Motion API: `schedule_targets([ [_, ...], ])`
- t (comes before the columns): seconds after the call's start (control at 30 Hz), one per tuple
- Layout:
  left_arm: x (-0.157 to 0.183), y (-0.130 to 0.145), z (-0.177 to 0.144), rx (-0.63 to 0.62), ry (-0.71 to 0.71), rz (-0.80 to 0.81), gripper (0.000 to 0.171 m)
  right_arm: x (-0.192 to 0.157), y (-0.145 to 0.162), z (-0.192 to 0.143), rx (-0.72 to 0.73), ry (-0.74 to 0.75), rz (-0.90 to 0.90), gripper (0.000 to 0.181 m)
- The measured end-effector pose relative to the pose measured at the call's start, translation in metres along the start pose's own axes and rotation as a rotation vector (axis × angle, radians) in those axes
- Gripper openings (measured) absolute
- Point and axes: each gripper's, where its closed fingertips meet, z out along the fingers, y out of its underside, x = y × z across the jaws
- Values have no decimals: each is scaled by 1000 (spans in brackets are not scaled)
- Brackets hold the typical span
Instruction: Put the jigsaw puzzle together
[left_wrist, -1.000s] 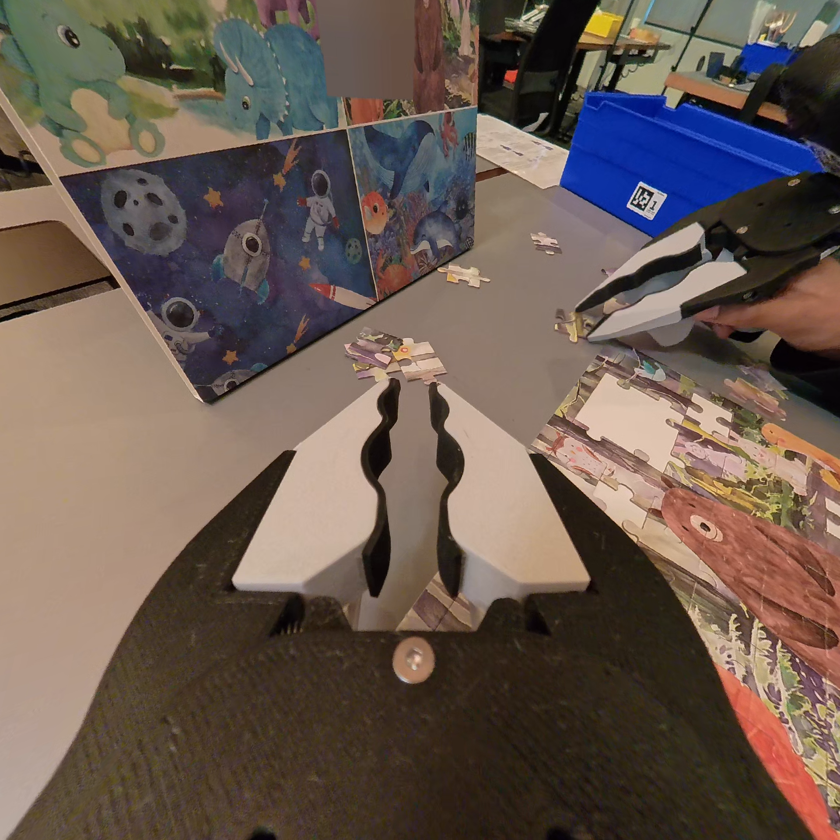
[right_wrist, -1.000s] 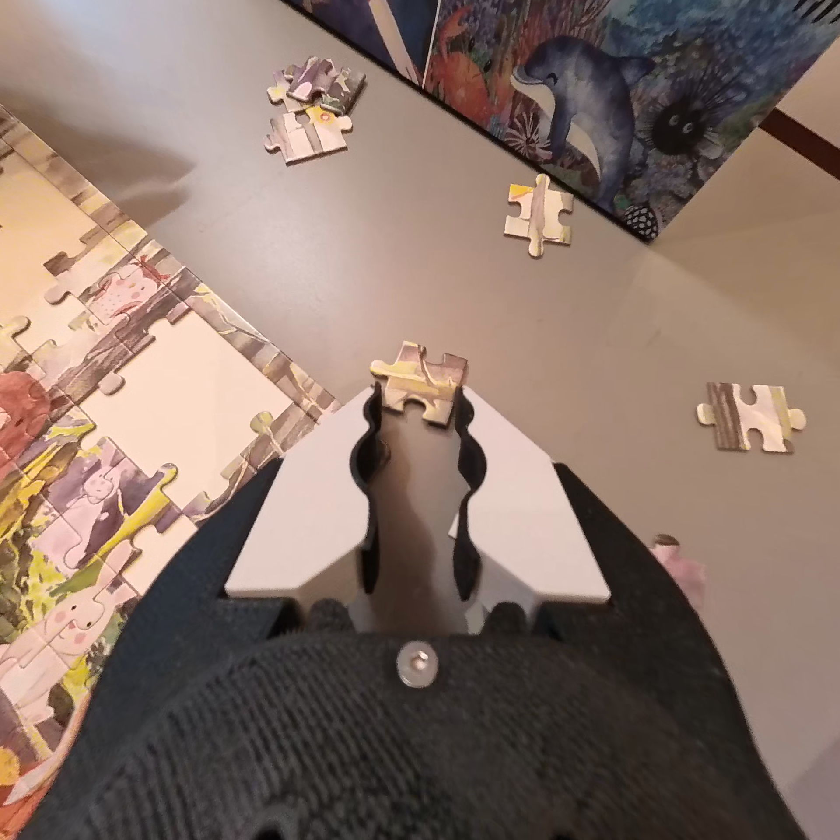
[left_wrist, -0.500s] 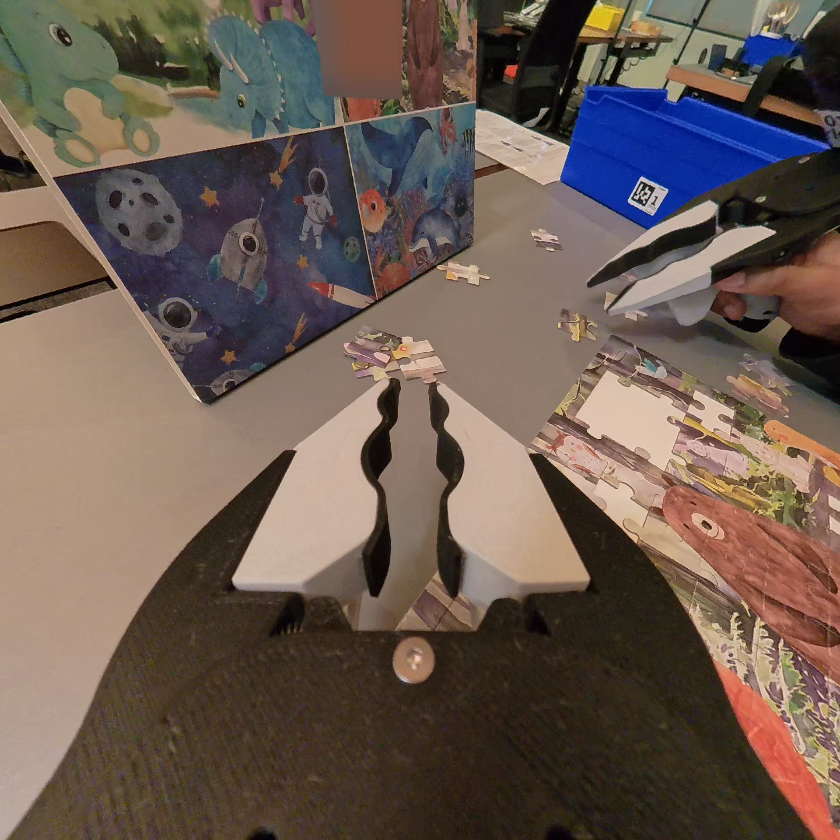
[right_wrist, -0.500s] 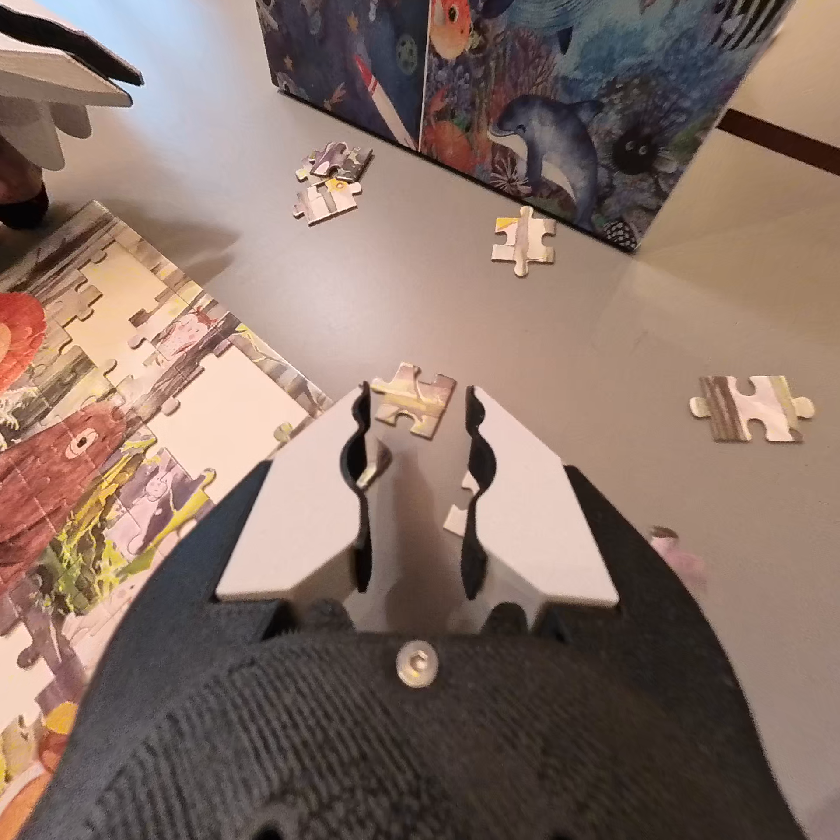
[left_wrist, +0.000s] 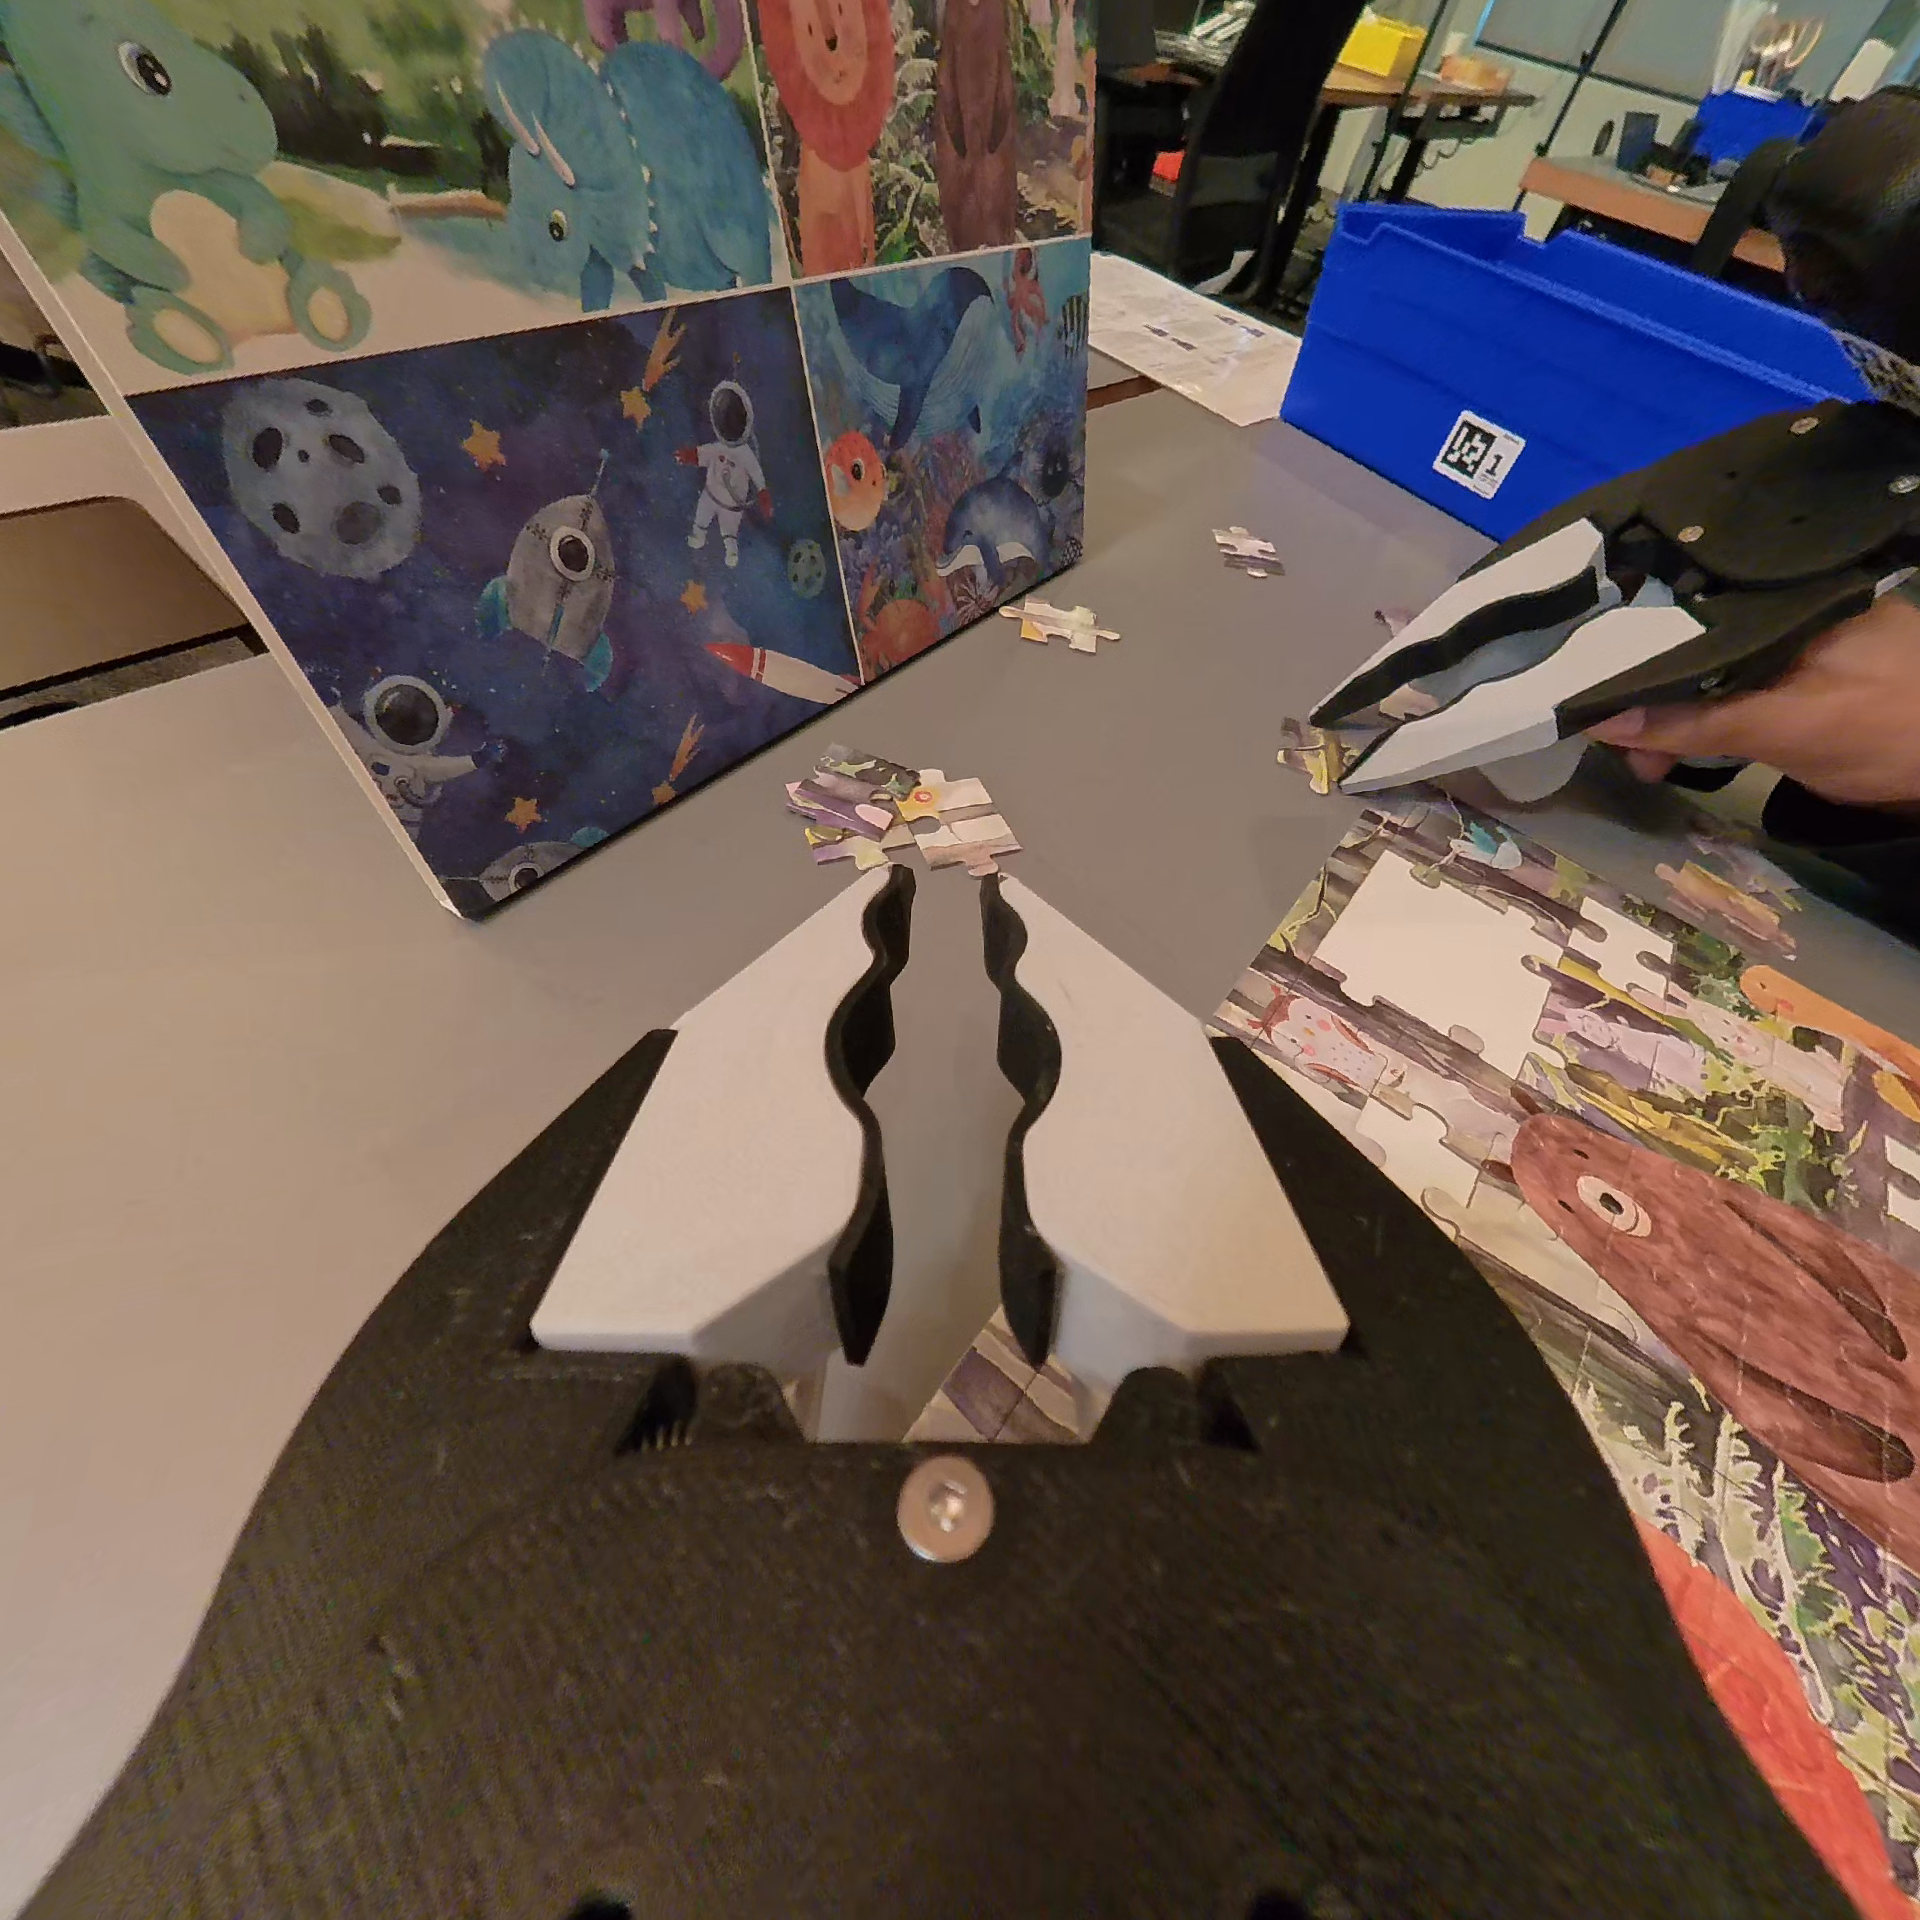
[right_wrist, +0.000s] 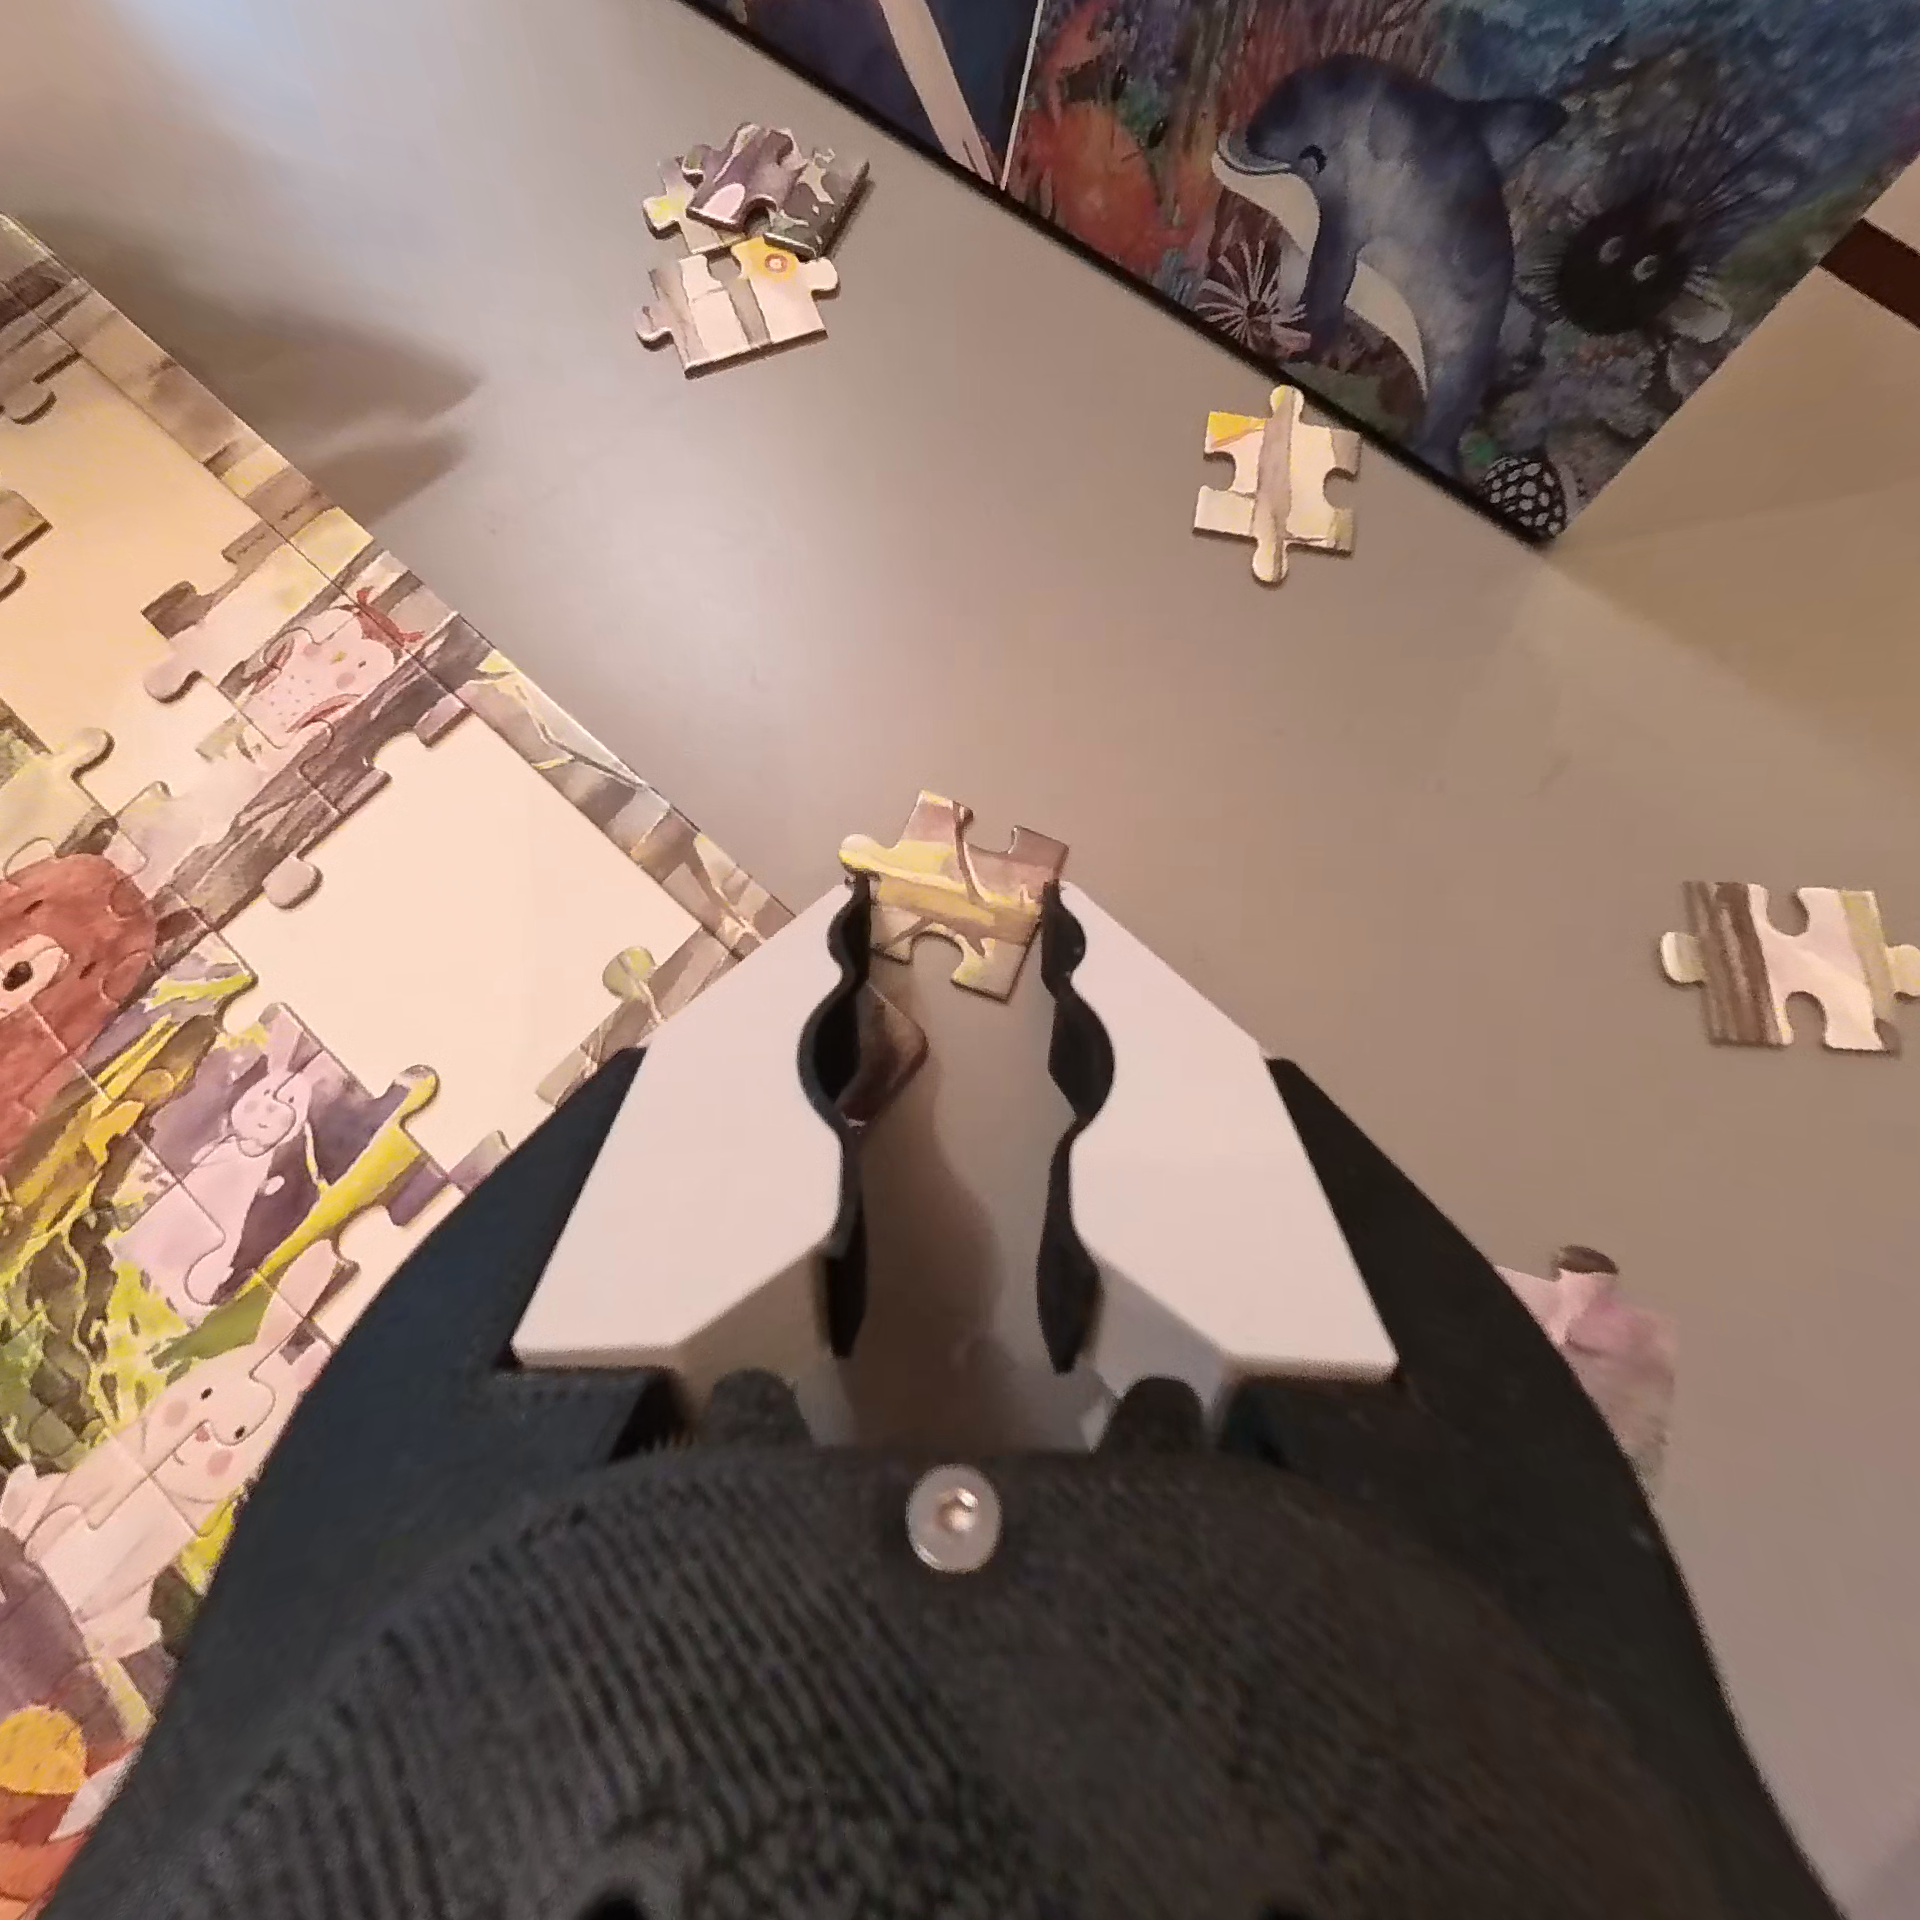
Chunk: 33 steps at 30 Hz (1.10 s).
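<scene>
My grey table (left_wrist: 260, 1039) carries the big illustrated puzzle box (left_wrist: 623, 499), tilted at the far side, and a blue bin (left_wrist: 1558, 343) beyond it. The part-built jigsaw puzzle (right_wrist: 208, 935) lies flat on the near right of the table in the left wrist view, with several bare gaps showing near its upper corner.

Loose pieces: a small overlapping cluster of pieces (right_wrist: 743, 244) near the box, a yellow-grey piece (right_wrist: 1278, 483) just by the box edge, a striped piece (right_wrist: 1787, 966) off to the right, well apart from the rest.

Right tool (right_wrist: 958, 894): fingers partly closed, flanking the yellow-green piece (right_wrist: 956, 894) at its two sides. The tips look to be touching its edges, piece flat on the table, just outside the puzzle border. I judge this a pinch in progress, not a secured hold.

Left tool (left_wrist: 940, 883): fingers a narrow gap apart, nothing between them, hovering short of the cluster.

Risks, my judgement: the piece is thin and flat, so the tips may ride over it or squirt it sideways when I squeeze. Pressing down too hard could skid it into the border and disturb seated pieces. Lifting early may drop it.
</scene>
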Motion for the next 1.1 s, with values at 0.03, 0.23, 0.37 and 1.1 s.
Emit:
schedule_targets([
  [0.03,0,0,0,-1,0,1,11,0,0,0,1,-2,-2,31],
  [0.23,1,0,0,-2,-2,7,11,3,1,-2,-2,6,-7,31],
  [0.37,1,0,0,-2,-2,9,11,3,-3,-6,22,-2,-5,31],
  [1.1,1,1,1,-7,-7,20,11,-67,-49,-47,310,-199,-405,31],
])
